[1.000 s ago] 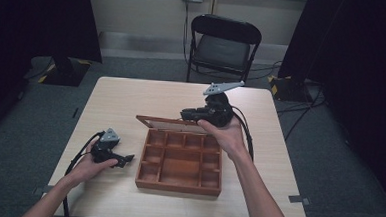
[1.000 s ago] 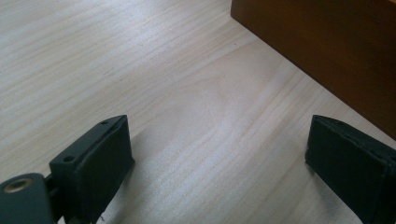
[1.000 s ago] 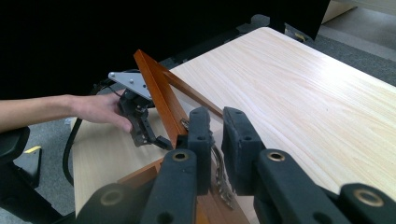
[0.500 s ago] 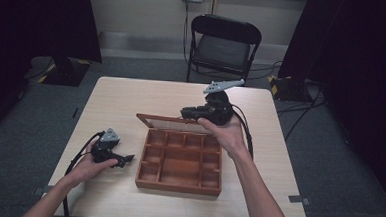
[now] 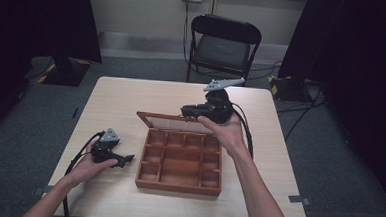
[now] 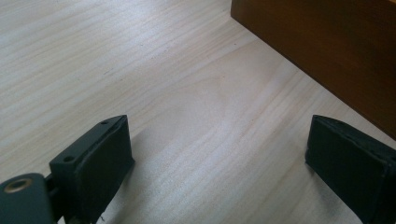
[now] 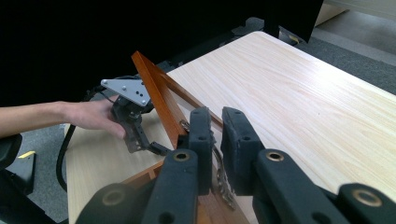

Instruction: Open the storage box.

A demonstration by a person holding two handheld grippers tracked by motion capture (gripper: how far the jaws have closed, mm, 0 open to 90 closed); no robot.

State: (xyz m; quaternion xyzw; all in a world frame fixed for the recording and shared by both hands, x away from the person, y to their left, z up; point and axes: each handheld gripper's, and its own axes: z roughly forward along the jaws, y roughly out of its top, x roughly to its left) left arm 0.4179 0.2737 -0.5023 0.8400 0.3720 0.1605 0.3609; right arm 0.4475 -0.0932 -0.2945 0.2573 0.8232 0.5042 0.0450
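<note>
1. High view: a wooden compartment box point(image 5: 181, 160) lies near the middle of the surface point(image 5: 131, 98), its glass-paned lid point(image 5: 173, 121) raised at the far edge. The right gripper point(image 5: 187, 109) hovers at the lid's far right corner, held in the person's right hand point(image 5: 225, 130). The left gripper point(image 5: 125, 160) rests on the surface just left of the box, in the left hand point(image 5: 90, 163). The compartments look empty from here.

2. Left gripper view: the two black jaws stand wide apart with nothing but bare surface point(image 6: 163, 93) between them; the box's brown side wall point(image 6: 327, 51) lies just beyond the right-hand jaw, apart from it.

3. Right gripper view: the jaws of the right gripper point(image 7: 212, 149) are nearly together, and they appear to pinch the metal clasp or the edge of the lid point(image 7: 156, 100), which stands tilted; the contact itself is partly hidden. The left gripper point(image 7: 133, 126) shows beyond it.

4. Risk, as I judge it: the grip is narrow and sits at one corner, so the lid could slip and drop shut. With the left jaws not bracing the box, a pull on the lid could drag or tip it.
</note>
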